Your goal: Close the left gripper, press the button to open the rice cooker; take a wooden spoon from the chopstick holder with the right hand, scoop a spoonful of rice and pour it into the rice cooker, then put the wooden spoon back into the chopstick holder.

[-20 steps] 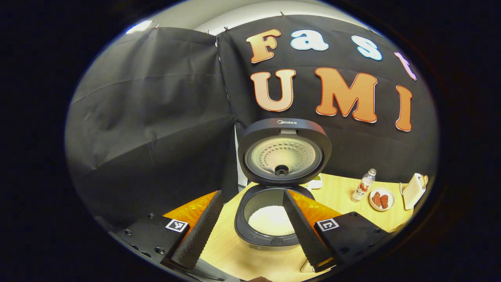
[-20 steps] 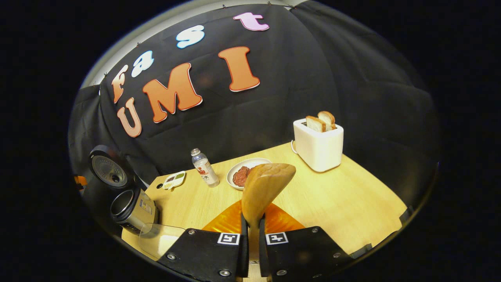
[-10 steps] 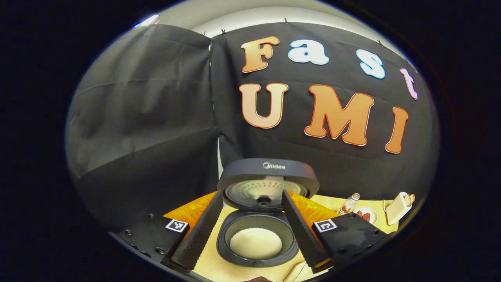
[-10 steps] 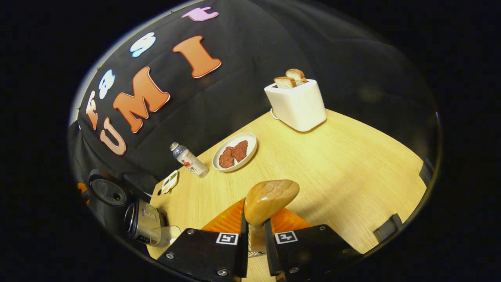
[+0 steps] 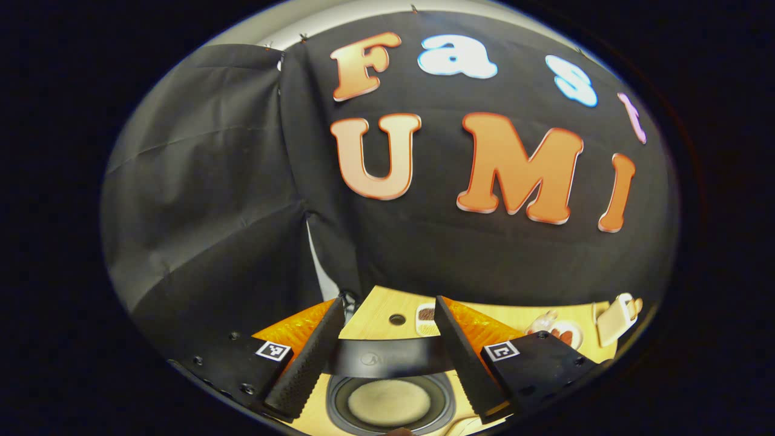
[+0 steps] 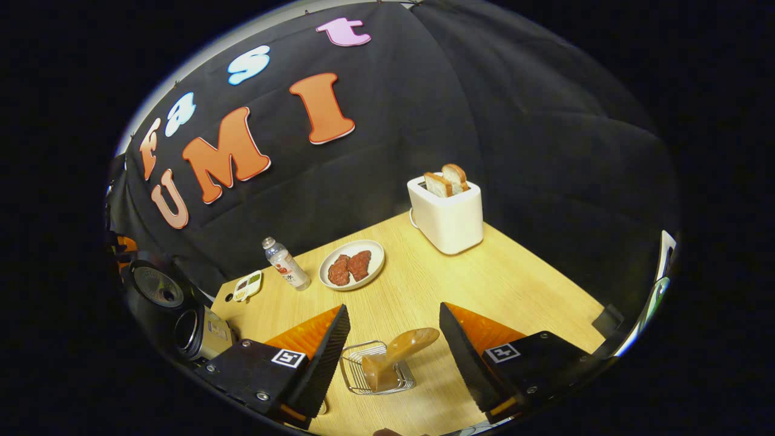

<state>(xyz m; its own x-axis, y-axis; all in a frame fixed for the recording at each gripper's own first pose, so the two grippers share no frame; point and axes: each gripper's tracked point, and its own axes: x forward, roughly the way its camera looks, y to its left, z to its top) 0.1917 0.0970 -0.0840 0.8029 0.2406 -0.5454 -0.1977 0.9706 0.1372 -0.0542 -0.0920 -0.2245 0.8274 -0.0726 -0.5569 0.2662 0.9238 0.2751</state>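
The table held one rice cooker (image 6: 187,321), one wooden spoon (image 6: 396,354) in one wire chopstick holder (image 6: 375,368), one bottle (image 6: 284,263), one toaster (image 6: 447,215) with two bread slices (image 6: 445,180), one plate (image 6: 352,264) bearing seemingly two reddish pieces, and one small dish (image 6: 247,286).

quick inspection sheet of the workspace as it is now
surface: wooden table, bare in front of the toaster
job's things: wooden spoon stands in the wire chopstick holder; rice cooker open, rice inside
clutter: toaster with bread, plate of meat, bottle, small sauce dish
grippers: left gripper open above the cooker; right gripper open, spoon released
cables: nothing seen
surroundings: black cloth wall
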